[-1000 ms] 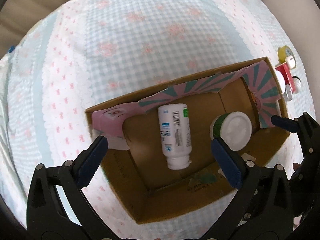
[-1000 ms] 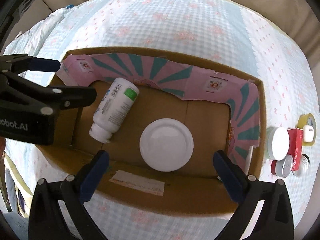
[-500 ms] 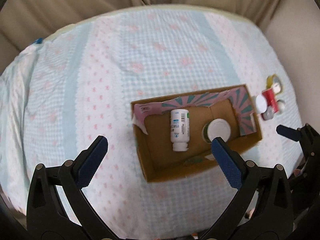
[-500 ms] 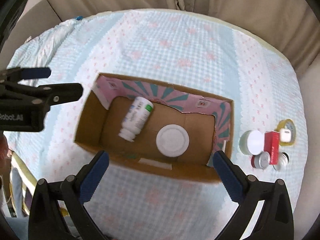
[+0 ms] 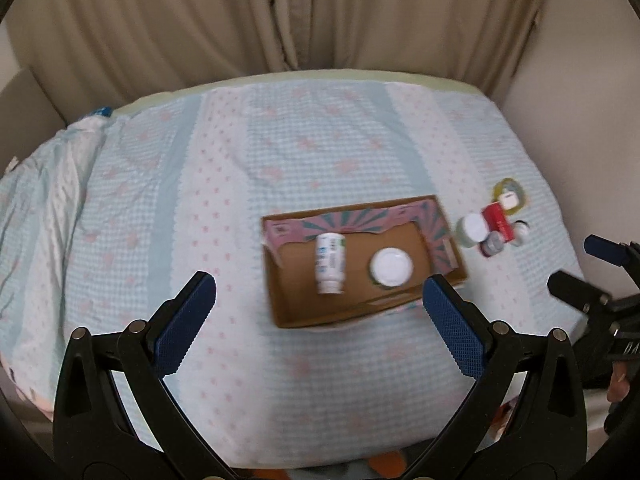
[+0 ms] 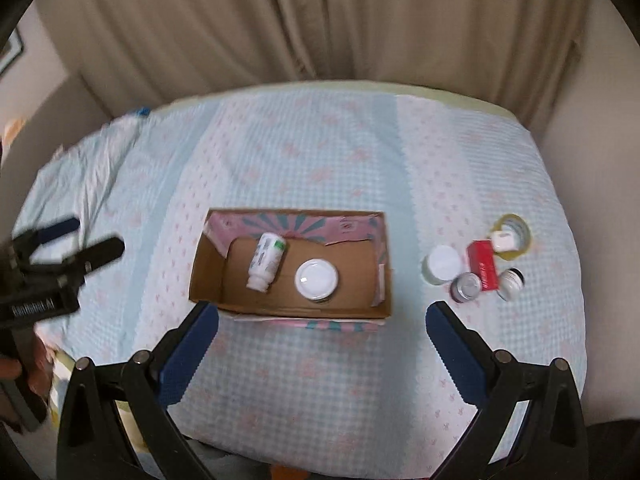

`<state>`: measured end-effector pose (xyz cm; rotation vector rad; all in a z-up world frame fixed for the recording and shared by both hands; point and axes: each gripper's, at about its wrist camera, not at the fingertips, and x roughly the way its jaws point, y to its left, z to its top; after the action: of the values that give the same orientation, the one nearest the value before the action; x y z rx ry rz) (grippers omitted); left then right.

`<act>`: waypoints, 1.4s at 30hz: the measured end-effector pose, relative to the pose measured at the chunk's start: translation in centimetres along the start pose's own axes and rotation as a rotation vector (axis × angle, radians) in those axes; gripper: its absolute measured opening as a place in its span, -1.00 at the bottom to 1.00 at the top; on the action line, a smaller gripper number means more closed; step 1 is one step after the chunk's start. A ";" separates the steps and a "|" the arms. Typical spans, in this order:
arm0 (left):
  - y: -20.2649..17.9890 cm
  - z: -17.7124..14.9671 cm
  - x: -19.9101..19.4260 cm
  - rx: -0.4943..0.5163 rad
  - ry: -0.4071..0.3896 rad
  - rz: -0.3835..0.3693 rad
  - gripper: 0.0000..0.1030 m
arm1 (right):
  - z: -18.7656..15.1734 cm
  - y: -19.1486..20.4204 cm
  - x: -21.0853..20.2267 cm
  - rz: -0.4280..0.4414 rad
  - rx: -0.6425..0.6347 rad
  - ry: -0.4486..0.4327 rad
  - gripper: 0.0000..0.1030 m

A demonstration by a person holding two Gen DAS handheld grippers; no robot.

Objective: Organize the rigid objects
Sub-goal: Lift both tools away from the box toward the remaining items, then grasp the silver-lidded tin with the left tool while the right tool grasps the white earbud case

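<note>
An open cardboard box [image 6: 208, 272] [image 5: 280, 304] sits mid-bed. Inside lie a white pill bottle [image 6: 266, 261] [image 5: 330, 263] on its side and a white-lidded jar [image 6: 317, 280] [image 5: 391, 267] upright. To the box's right is a cluster: a white-lidded jar [image 6: 442, 265], a red box [image 6: 485, 264], a silver-topped tin [image 6: 466, 286], a small bottle [image 6: 511, 282], a tape roll [image 6: 516, 236] with a white item on it; the cluster also shows in the left wrist view [image 5: 494, 226]. My left gripper [image 5: 320, 316] and right gripper [image 6: 320, 340] are open, empty, high above the bed's near edge.
The bed is covered by a blue and pink checked sheet [image 6: 320, 152]. Beige curtains [image 6: 320, 20] hang behind it. A wall [image 5: 592, 100] bounds the right side. A crumpled sheet edge [image 5: 52, 184] lies at the left.
Both grippers have pulled up and back from the box, so the whole bed now shows. The bottle and jar stay in the box. Both stay open.
</note>
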<state>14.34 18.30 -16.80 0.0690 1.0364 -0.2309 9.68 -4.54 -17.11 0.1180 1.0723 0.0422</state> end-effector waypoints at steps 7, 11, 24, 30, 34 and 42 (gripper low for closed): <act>-9.1 -1.8 -0.8 -0.011 -0.031 -0.002 0.99 | -1.8 -9.4 -3.8 -0.021 0.051 -0.100 1.00; -15.0 -3.1 -0.4 -0.088 -0.040 0.014 0.99 | -2.8 -15.9 -4.3 -0.043 -0.024 -0.113 1.00; -27.8 -5.1 3.8 -0.095 -0.008 -0.009 0.99 | -4.3 -29.5 -0.9 -0.021 -0.046 -0.072 1.00; -30.6 -3.8 8.7 -0.065 0.022 -0.064 0.99 | -3.2 -32.0 1.8 -0.009 -0.006 -0.041 1.00; -32.4 -3.0 12.5 -0.021 0.062 -0.085 0.99 | -1.6 -32.6 3.6 -0.005 -0.079 -0.042 1.00; -35.7 -2.9 22.3 0.119 0.153 -0.112 0.99 | 3.3 -33.8 12.3 0.014 -0.319 0.019 1.00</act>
<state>14.79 -19.46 -35.57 0.1387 1.1795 -0.3937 17.65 -37.24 -30.29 -0.1628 1.0707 0.2260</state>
